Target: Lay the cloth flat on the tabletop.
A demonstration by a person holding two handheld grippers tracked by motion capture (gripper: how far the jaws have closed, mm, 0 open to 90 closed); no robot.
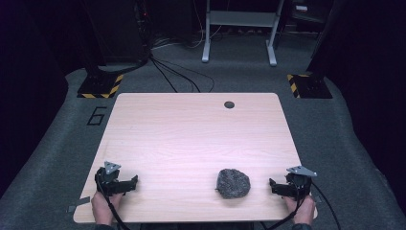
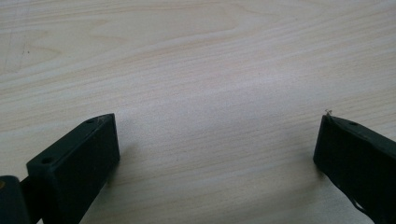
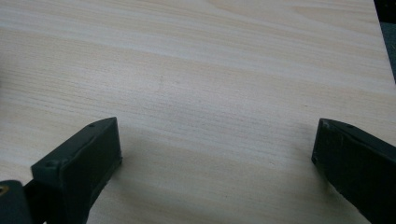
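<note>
- From my remote seat, 1 dark grey rock (image 1: 233, 183) sits on the light wood counter (image 1: 191, 139), close to the near edge and right of centre
- My right hand-held gripper (image 1: 272, 185) rests just beside the rock on its right, jaws spread wide and empty, tips pointing leftward at it; the right gripper view looks down on bare wood grain between the 2 black jaws
- My left hand-held gripper (image 1: 135, 180) lies well apart on the far left, jaws likewise spread wide with nothing between them, tips pointing rightward across an open stretch of counter
- I judge the right hand the nearer of the 2 by a wide margin: the rock lies straight along its pointing line, so a short slide leftward should bring the jaws around it
- The rock looks lumpy and slightly wider than deep, its long axis running roughly left to right, in line with that approach
</note>
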